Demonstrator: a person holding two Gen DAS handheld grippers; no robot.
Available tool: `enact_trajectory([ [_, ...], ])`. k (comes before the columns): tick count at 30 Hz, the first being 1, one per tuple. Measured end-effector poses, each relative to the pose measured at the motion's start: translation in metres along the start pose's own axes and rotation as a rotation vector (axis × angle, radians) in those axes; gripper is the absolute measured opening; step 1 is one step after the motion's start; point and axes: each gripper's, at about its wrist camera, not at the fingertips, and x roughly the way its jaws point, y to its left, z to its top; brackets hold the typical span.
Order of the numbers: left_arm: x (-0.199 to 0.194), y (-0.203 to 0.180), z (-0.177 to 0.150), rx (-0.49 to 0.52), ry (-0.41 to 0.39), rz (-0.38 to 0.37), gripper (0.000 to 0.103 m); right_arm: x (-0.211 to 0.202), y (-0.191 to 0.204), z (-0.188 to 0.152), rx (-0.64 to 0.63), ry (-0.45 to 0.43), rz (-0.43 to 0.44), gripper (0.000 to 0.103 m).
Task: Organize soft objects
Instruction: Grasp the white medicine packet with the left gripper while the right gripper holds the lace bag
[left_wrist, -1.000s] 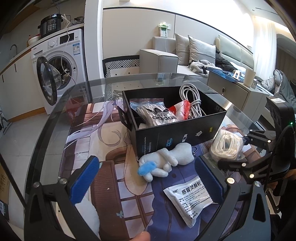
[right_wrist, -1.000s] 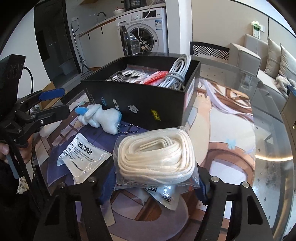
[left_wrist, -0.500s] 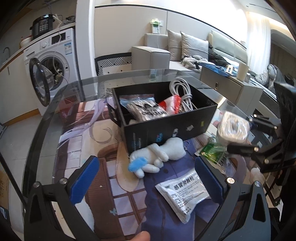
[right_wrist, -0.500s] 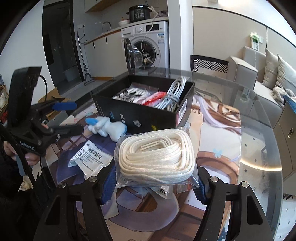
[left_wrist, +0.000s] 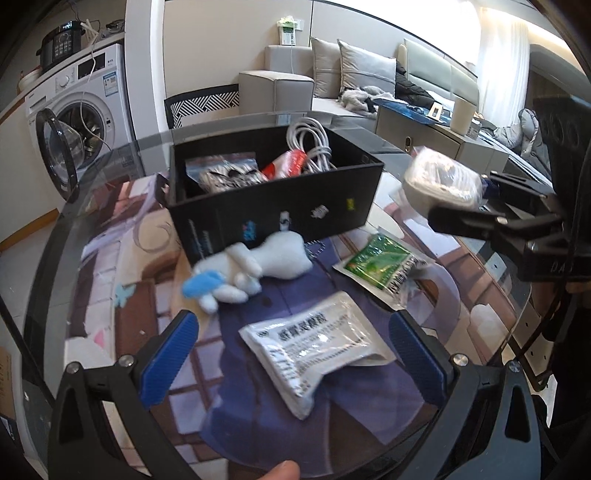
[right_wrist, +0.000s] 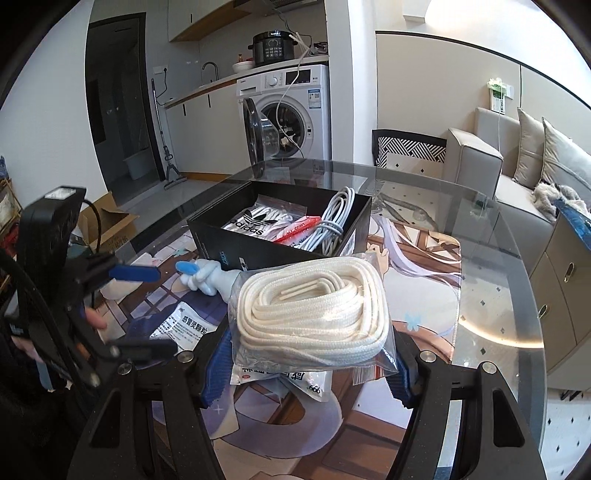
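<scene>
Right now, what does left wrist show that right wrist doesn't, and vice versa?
Left wrist only: the green sachet on the table beside the black box, and the open left gripper over the white sachet.
Right wrist only: the cardboard carton on the floor.
Both: box, plush toy, white sachet, and the right gripper shut on the bagged white laces.

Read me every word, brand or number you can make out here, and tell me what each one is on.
"adidas": clear bag in the black box.
"China": red packet in the box.
"666": packet lying under the gripped lace bag.
Chinese print on the white sachet and green sachet: too blurred to read.
Box logos, washer labels: too small.
</scene>
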Motion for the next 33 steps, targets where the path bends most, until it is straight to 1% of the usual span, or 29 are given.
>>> enact_trajectory([
  [3,0.005,-0.006,-0.002,-0.010,0.018,0.019,0.103,-0.002,0.000,0.000,0.002,-0.003,0.005,0.070],
  [5,0.008,-0.010,-0.003,-0.015,0.026,0.016,0.103,-0.002,-0.001,0.000,0.005,-0.004,0.007,0.070],
  [8,0.013,-0.019,-0.004,0.001,0.041,0.022,0.103,-0.002,-0.002,-0.001,0.007,-0.005,0.010,0.070],
  [12,0.023,-0.025,-0.004,0.023,0.070,0.071,0.103,-0.003,-0.003,0.000,0.010,-0.006,0.010,0.070],
  [14,0.024,-0.023,-0.005,0.019,0.080,0.082,0.103,-0.003,-0.004,-0.001,0.013,-0.007,0.010,0.070],
  [23,0.021,-0.004,-0.011,-0.013,0.091,0.085,0.103,0.000,-0.004,-0.001,0.016,0.001,0.016,0.070],
  [27,0.022,-0.007,-0.010,-0.013,0.088,0.077,0.103,0.003,-0.002,-0.001,0.012,0.006,0.019,0.070],
  [33,0.028,-0.010,-0.010,-0.022,0.106,0.086,0.102,0.004,-0.002,-0.001,0.010,0.004,0.019,0.070],
])
